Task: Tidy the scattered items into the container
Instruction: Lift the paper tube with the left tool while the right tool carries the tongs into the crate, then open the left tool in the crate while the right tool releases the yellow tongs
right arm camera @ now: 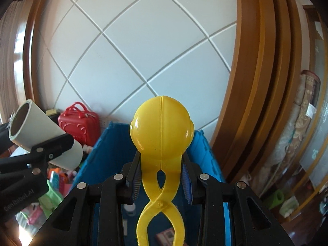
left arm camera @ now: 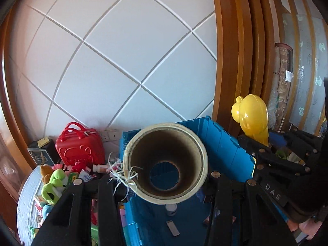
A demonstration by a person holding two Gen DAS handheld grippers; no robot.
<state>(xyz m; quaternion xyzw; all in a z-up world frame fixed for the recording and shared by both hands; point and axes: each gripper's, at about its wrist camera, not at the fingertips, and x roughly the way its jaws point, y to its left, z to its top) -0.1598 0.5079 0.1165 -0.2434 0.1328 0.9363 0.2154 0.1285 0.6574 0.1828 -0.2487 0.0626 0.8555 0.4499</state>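
My left gripper [left arm camera: 166, 182] is shut on a pale roll with a brown cardboard core [left arm camera: 166, 164], seen end-on with frayed white strands at its left rim. The roll hangs over the open blue crate [left arm camera: 225, 143]. To the right, the right gripper [left arm camera: 266, 149] carries yellow ball-shaped tongs [left arm camera: 252, 116]. In the right wrist view my right gripper [right arm camera: 162, 176] is shut on the neck of the yellow tongs [right arm camera: 162, 133], ball end forward, above the blue crate [right arm camera: 96, 155]. The left gripper [right arm camera: 47, 149] with the roll [right arm camera: 41, 133] shows at the left edge.
A red toy suitcase [left arm camera: 80, 145], a green plush frog [left arm camera: 55, 184] and several small toys crowd a round white table [left arm camera: 26, 205] left of the crate. A small white jar [left arm camera: 171, 209] lies inside the crate. A white quilted wall and a wooden frame [left arm camera: 229, 61] stand behind.
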